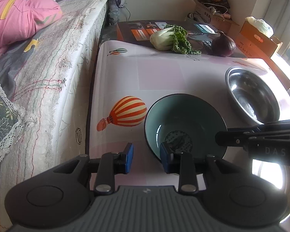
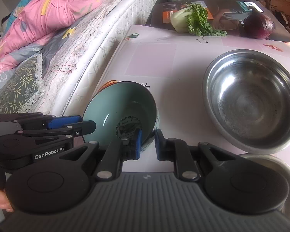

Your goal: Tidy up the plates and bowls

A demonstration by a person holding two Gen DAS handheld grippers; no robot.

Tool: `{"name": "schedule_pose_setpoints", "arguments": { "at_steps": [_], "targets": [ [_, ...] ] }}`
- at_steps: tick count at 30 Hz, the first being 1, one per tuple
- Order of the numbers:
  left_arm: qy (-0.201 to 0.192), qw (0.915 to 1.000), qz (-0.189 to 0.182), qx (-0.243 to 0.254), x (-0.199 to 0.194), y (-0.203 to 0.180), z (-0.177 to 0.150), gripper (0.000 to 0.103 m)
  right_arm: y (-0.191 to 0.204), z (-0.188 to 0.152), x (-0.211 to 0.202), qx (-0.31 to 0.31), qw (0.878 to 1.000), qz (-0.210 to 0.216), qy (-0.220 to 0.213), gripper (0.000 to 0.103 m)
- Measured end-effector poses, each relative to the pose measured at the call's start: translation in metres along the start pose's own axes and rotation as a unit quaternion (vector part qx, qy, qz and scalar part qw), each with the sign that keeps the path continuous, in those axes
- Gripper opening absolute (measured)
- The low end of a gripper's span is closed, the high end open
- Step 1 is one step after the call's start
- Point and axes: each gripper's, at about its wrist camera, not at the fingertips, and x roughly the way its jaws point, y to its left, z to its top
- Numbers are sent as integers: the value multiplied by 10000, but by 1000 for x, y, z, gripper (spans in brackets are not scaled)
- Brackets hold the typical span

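While the teal bowl [image 2: 114, 110] sat tipped on the worktop [image 2: 164, 61], mouth towards the cameras, the right tongs [image 2: 147, 145] pinched its wall at 5 o'clock, one pad inside and one outside. Left tongs [image 1: 147, 158] stood spread astride the near rim, not pressing.

Step, as judged: taking up the bowl for stacking. Next move likely calls for a firm hold and a level carry towards the steel bowl [image 2: 251, 100] at 2 o'clock.

Count: teal bowl, one; steel bowl, one; a second steel rim [image 2: 276, 166] at 4 o'clock, partly hidden; plates, none seen; greens [image 2: 195, 19], one; onion [image 2: 259, 26], one.
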Motion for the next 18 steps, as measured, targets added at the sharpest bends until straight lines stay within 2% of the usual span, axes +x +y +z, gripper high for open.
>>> {"name": "schedule_pose_setpoints", "arguments": {
  "at_steps": [10,18],
  "targets": [
    [147,9998,-123,-38,16,-7,3,32,-17,13,8,405,9992,6,-57,15],
    [229,9996,-145,-73,26,-10,2,32,-16,13,21,437,9990,34,28,15]
  ]
}}
